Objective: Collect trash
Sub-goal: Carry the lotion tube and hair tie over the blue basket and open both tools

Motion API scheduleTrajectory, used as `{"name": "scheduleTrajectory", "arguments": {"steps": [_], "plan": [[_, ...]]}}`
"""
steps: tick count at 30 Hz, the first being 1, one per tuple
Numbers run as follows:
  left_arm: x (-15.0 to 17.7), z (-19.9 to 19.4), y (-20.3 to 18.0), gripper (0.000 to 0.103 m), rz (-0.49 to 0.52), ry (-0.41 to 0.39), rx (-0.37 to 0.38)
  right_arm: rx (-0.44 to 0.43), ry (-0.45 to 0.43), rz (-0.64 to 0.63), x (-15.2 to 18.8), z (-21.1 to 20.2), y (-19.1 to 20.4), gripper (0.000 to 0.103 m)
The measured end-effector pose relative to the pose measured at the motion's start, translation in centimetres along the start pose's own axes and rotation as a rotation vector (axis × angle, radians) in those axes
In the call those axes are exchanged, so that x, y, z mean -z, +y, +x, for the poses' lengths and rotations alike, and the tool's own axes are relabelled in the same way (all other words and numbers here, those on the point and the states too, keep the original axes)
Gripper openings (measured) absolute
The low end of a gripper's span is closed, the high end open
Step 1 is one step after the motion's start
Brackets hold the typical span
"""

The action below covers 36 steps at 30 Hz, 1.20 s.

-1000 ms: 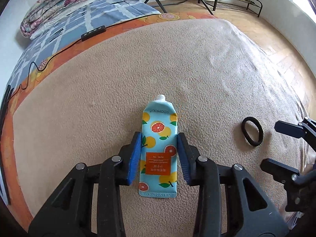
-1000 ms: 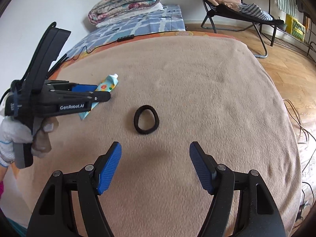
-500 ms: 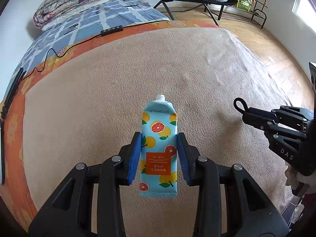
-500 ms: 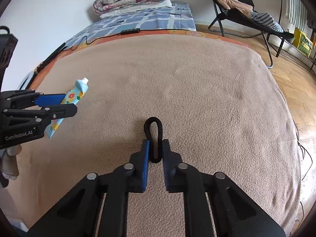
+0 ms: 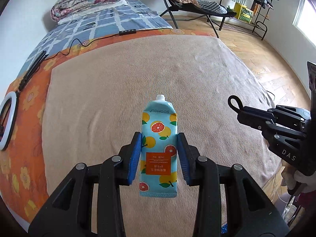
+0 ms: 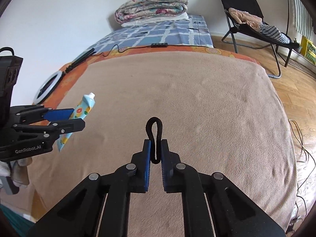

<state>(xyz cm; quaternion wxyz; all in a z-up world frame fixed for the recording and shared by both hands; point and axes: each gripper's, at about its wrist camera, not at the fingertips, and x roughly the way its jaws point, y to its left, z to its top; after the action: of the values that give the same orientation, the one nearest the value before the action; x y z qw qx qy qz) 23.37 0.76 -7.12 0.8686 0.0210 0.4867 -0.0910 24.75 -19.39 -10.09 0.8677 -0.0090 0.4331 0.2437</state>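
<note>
Above the tan blanket [image 5: 138,90] near the bed's foot edge, your left gripper [image 5: 159,156] held the fruit-print tube [image 5: 159,148] pinched across its width, nozzle pointing away along the jaws, while your right gripper [image 6: 156,154] clamped the black hair tie [image 6: 154,132], loop protruding forward.

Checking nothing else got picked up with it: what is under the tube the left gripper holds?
Beneath the tube, gripped in the left gripper, only bare beige blanket shows. The patch directly behind the tube is covered in this view.
</note>
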Motion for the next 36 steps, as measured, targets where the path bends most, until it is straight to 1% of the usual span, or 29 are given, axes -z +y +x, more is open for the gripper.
{"name": "scheduleTrajectory", "arguments": {"steps": [8, 12, 17, 20, 24, 31, 36], "plan": [[5.1, -5.4, -1.6, 0.036, 0.004, -0.026, -0.027, -0.060, -0.016, -0.075, 2.7, -4.4, 4.0, 0.008], [7.7, -7.4, -2.5, 0.036, -0.015, -0.031, -0.024, -0.081, -0.018, -0.092, 4.6, -6.5, 5.1, 0.008], [10.6, -8.9, -3.5, 0.036, -0.035, -0.037, -0.025, -0.099, -0.007, -0.105, 6.7, -8.1, 5.8, 0.008], [12.5, -9.2, -4.0, 0.036, -0.043, -0.029, -0.021, -0.108, 0.007, -0.111, 8.2, -8.8, 6.2, 0.008], [14.8, -8.8, -4.4, 0.036, -0.060, 0.003, -0.010, -0.115, 0.029, -0.116, 10.4, -9.5, 6.8, 0.008], [19.0, -7.3, -4.7, 0.036, -0.108, 0.073, 0.013, -0.121, 0.082, -0.116, 13.7, -9.2, 7.5, 0.008], [21.4, -5.8, -4.7, 0.036, -0.130, 0.128, 0.022, -0.124, 0.112, -0.108, 15.5, -8.9, 7.7, 0.008]]}}
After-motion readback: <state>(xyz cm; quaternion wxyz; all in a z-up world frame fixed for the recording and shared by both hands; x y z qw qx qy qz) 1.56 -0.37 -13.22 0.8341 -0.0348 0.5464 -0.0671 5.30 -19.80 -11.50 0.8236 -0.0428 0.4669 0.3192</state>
